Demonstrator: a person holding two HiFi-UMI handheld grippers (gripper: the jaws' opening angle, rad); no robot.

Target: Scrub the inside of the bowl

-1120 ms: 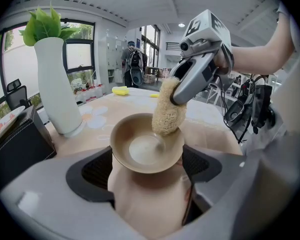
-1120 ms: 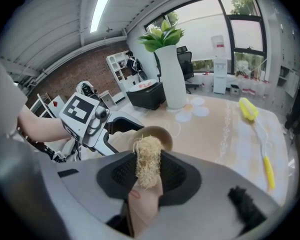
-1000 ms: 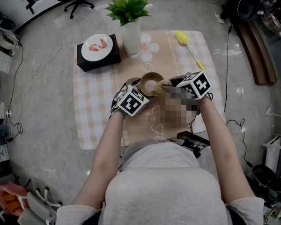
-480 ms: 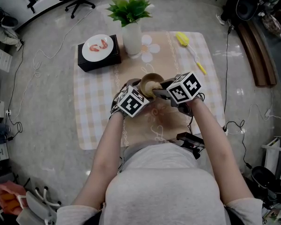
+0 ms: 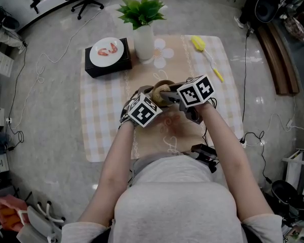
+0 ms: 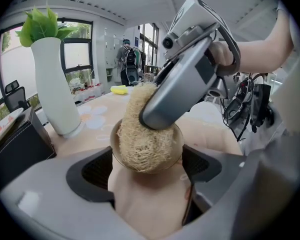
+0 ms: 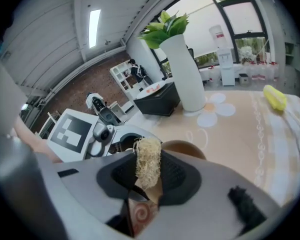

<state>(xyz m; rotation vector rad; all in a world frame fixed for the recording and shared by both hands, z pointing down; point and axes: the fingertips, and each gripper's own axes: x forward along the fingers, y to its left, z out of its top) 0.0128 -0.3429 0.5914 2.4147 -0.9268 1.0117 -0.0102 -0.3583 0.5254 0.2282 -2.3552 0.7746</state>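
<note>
The left tongs (image 6: pixel 148 168) are clamped on the brown bowl (image 7: pixel 190 147) — its sides sit between both pads. The right tongs (image 7: pixel 148 173) are clenched on a loofah scrubber (image 6: pixel 142 149) (pressed into the bowl, just ahead of the left tongs).

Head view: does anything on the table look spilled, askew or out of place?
Nothing stands out. The vase stands upright, the plate lies flat on its black box, the yellow brush lies on the tablecloth, and no spill shows.
</note>
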